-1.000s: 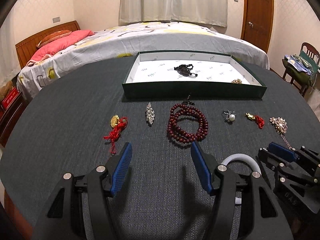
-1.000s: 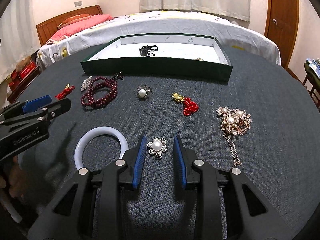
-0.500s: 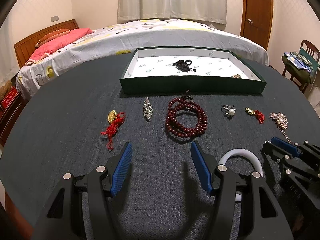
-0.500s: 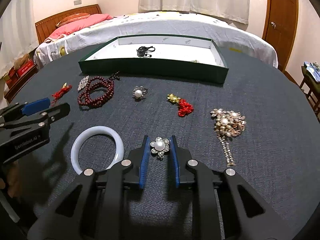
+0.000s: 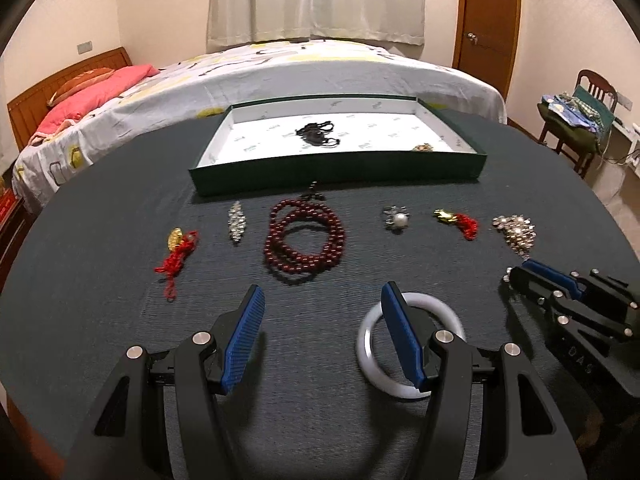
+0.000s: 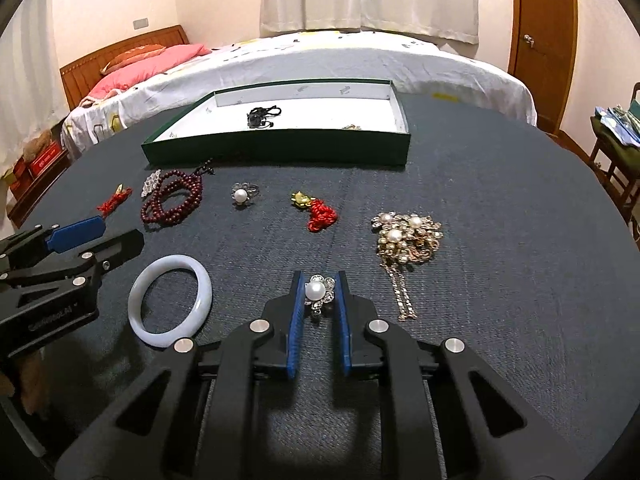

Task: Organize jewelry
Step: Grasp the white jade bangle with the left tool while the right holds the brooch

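Observation:
My right gripper (image 6: 319,280) is shut on a pearl flower brooch (image 6: 319,292) and holds it just above the dark table. My left gripper (image 5: 322,300) is open and empty, its right finger over a white bangle (image 5: 370,348); the bangle also shows in the right wrist view (image 6: 170,300). A green tray (image 5: 336,170) with a white floor holds a black bracelet (image 5: 316,133) and a small gold piece (image 5: 423,147). On the table lie a red bead bracelet (image 5: 304,238), a silver brooch (image 5: 236,222), a pearl ring (image 5: 397,219) and a pearl cluster necklace (image 6: 408,236).
Two red-tassel gold charms lie on the table, one at left (image 5: 178,248) and one at right (image 5: 458,220). A bed (image 5: 280,68) stands behind the round table, a chair (image 5: 580,112) at right and a door (image 5: 486,16) beyond.
My right gripper has closed on the pearl flower brooch and lifted it slightly. My left gripper has drawn back and to the right, so the bangle now sits under its right finger.

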`<state>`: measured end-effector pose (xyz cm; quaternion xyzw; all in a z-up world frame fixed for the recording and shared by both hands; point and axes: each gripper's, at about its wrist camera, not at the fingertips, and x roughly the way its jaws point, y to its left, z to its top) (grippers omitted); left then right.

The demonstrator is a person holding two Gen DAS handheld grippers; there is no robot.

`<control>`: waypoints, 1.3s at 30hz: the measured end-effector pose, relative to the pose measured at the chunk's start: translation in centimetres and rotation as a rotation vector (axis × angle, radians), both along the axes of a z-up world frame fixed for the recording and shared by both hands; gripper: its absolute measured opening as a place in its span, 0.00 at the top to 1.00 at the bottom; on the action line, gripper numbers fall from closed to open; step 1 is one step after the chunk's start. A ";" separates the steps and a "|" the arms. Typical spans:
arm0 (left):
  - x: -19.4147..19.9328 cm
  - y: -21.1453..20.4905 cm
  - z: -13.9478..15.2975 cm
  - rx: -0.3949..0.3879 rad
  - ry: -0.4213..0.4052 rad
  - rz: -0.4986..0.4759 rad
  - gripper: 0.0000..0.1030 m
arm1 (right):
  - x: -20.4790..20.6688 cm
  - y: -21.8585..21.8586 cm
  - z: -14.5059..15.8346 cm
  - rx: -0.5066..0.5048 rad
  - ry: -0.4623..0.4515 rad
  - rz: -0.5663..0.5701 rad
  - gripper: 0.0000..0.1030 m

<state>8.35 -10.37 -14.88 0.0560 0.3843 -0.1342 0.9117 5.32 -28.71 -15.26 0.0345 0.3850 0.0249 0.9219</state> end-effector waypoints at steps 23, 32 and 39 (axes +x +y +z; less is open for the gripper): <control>-0.7 -3.5 -1.7 0.028 0.027 -0.100 0.31 | -0.4 -1.1 0.1 0.013 -0.007 -0.025 0.85; -1.2 -4.2 -1.6 0.027 0.020 -0.100 0.30 | -0.5 -1.2 0.2 0.017 -0.010 -0.029 0.85; -1.2 -4.7 -2.4 0.061 0.040 -0.088 0.28 | -0.9 -1.5 0.3 0.021 -0.019 -0.033 0.85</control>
